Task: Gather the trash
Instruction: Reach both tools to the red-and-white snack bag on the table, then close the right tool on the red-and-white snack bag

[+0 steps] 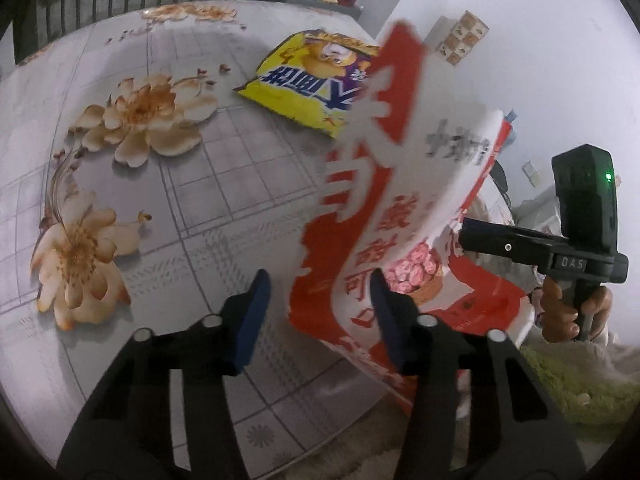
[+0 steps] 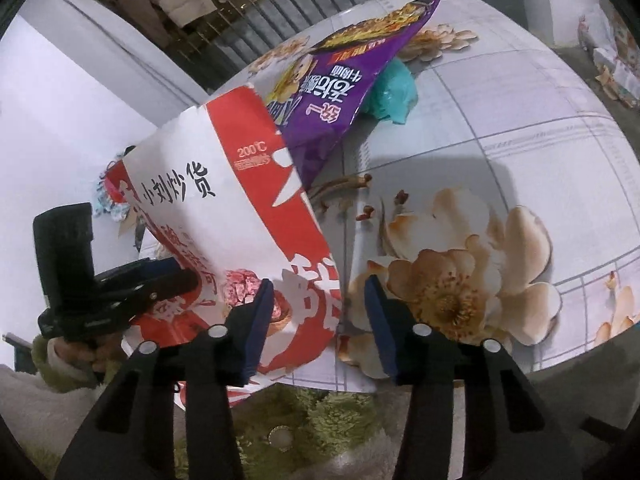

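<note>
Red-white bag [image 1: 404,216] overhanging table edge [image 2: 320,384], left tongs [image 1: 316,316] astride, open tabletop leftward

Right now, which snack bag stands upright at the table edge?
The red-and-white paper bag; the purple and yellow noodle bag lies farther back on the table.

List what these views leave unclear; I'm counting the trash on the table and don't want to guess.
- Red-and-white bag contents: both views show only its outer faces.
- Snack packet: the bag covers part of it in both views.
- Teal crumpled thing: right wrist view, partly under the packet.
- Left tongs, right tongs: whether a pad touches the bag is hidden by their own fingers.
</note>
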The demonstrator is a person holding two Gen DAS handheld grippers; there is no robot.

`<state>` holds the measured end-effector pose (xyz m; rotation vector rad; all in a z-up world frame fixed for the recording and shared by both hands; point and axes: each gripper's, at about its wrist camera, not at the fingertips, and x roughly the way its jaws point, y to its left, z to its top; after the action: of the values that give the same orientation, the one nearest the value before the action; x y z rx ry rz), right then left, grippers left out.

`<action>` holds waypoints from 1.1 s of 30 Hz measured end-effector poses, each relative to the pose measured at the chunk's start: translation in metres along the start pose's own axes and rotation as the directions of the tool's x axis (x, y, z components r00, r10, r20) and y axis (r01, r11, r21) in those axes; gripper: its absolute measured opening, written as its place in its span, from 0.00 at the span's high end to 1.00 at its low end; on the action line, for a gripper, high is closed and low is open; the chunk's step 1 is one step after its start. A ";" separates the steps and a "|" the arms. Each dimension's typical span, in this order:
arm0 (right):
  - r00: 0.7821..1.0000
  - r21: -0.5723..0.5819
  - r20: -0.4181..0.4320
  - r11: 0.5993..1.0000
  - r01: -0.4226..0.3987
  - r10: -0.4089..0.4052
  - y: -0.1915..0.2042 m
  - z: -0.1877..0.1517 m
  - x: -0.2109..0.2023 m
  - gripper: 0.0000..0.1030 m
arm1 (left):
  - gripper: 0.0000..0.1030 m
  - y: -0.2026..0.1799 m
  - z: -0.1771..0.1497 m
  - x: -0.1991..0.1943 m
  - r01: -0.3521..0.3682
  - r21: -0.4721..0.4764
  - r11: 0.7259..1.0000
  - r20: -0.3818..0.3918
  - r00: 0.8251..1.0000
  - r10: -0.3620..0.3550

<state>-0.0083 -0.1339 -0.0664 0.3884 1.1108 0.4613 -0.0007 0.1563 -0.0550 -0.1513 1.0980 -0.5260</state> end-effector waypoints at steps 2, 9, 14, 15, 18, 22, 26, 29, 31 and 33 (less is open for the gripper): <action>1.000 0.001 -0.006 1.000 -0.014 0.014 0.002 0.002 0.008 0.64 | 0.63 -0.001 -0.001 0.001 -0.019 0.015 1.000 0.008 1.000 0.019; 0.997 0.018 0.002 0.997 -0.075 0.075 -0.005 0.006 0.016 0.70 | 0.69 -0.008 -0.004 0.003 -0.065 0.062 0.996 0.036 0.997 0.063; 0.997 0.030 0.009 0.996 -0.083 0.083 -0.009 0.008 0.017 0.80 | 0.69 -0.004 -0.003 0.002 -0.059 0.031 0.998 0.049 0.997 0.058; 0.996 0.032 0.013 0.996 -0.086 0.086 -0.008 0.007 0.016 0.82 | 0.69 -0.004 -0.002 0.000 -0.055 0.027 0.998 0.058 0.997 0.053; 0.995 0.039 0.040 0.995 -0.097 0.096 -0.011 0.006 0.009 0.84 | 0.69 -0.008 -0.001 -0.009 -0.050 0.034 0.998 0.076 0.996 0.048; 0.991 0.053 0.102 0.994 -0.093 0.087 -0.018 0.007 -0.009 0.84 | 0.69 -0.023 0.014 -0.013 -0.035 0.073 0.997 0.100 0.995 0.027; 0.978 0.093 0.198 0.992 -0.085 0.065 -0.038 0.005 -0.042 0.84 | 0.69 -0.052 0.040 -0.011 0.006 0.143 0.990 0.131 0.991 -0.025; 0.965 0.142 0.262 0.988 -0.062 0.022 -0.063 -0.001 -0.065 0.84 | 0.69 -0.087 0.057 0.000 0.037 0.208 0.977 0.136 0.988 -0.067; 0.958 0.186 0.286 0.981 -0.048 -0.007 -0.081 -0.005 -0.074 0.84 | 0.69 -0.112 0.065 0.012 0.037 0.266 0.963 0.135 0.988 -0.075; 0.951 0.216 0.306 0.976 -0.016 -0.052 -0.096 -0.011 -0.082 0.84 | 0.69 -0.131 0.072 0.028 0.023 0.316 0.949 0.122 0.990 -0.065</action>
<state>-0.0331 -0.2581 -0.0579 0.6196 0.8580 0.2512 0.0286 0.0194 0.0038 0.0681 0.8719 -0.7145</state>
